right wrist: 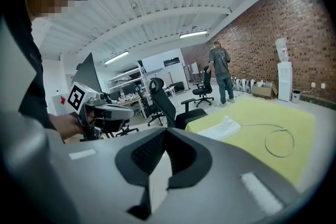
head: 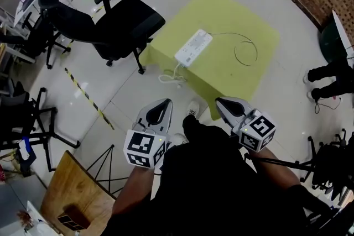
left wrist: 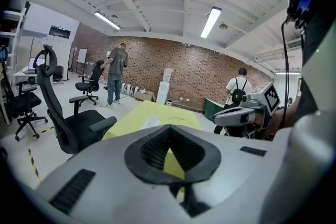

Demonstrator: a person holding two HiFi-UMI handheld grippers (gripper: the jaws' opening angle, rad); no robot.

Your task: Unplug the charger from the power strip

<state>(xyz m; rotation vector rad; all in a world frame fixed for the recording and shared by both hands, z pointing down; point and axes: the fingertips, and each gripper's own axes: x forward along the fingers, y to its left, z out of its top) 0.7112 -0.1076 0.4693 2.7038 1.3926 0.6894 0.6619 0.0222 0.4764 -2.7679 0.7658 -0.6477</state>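
- The left tongs [head: 164,102] and right tongs [head: 219,101] are both clenched on nothing, side by side, pointing towards the desk [head: 243,77].
- The person's shoe [head: 192,108] shows on the floor between them.
- A stretch of pale floor [head: 133,91] lies between the tongs and the desk's near corner, which is draped in yellow-green cloth.
- A black office chair [head: 124,25] stands just beside the desk's left edge, with striped tape [head: 83,94] on the floor further left.
- The white power strip [head: 193,47] lies near the desk's left edge, ahead of both tongs and well apart from them.
- A thin white cable [head: 228,33] runs from its far end into a loop.
- The charger itself is too small to make out.
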